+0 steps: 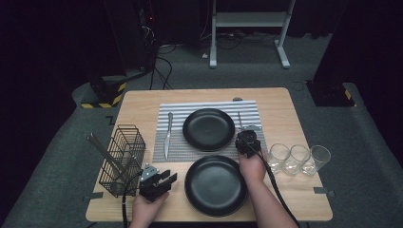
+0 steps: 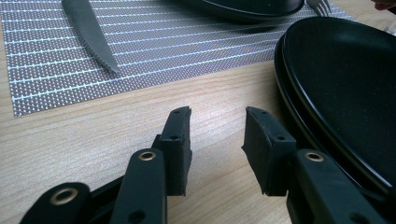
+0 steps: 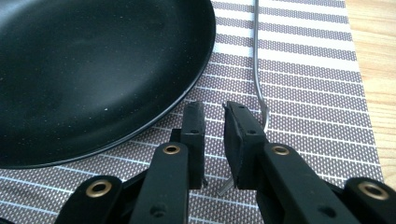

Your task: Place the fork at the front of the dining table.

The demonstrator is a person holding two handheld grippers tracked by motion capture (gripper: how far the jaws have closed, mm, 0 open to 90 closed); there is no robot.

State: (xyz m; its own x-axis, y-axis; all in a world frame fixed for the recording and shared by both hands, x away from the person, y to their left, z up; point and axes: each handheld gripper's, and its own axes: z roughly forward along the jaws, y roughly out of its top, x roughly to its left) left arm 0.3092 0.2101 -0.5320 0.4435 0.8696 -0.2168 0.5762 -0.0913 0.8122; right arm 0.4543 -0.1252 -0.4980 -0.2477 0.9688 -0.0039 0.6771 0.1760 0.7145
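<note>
1. The landmark is the grey-and-white striped woven placemat (image 1: 209, 130) at the middle of the light wooden table (image 1: 294, 190).
2. A round matte black plate (image 1: 209, 129) sits at the centre of the placemat. A steel table knife (image 1: 167, 134) with a serrated blade lies on the placemat's left strip, and a slim steel fork (image 3: 258, 70) lies on its right strip, just beside that plate. This place looks laid or nearly so.
3. The right gripper (image 3: 214, 122) is low over the placemat's right strip at the fork's tine end. Its jaws stand a narrow gap apart and the tines pass under the right-hand jaw, not pinched; I judge the fork is being set down or let go rather than carried.
4. The left gripper (image 2: 217, 135) hangs over bare wood off the placemat's near-left corner, jaws parted around nothing.
5. A second black plate (image 1: 216, 185) rests off the placemat's near edge, with no mat or cutlery.
6. Likely left: that second place, from the black wire cutlery basket (image 1: 122, 159) left of the placemat, and the three clear glass tumblers (image 1: 298, 159) to its right.
</note>
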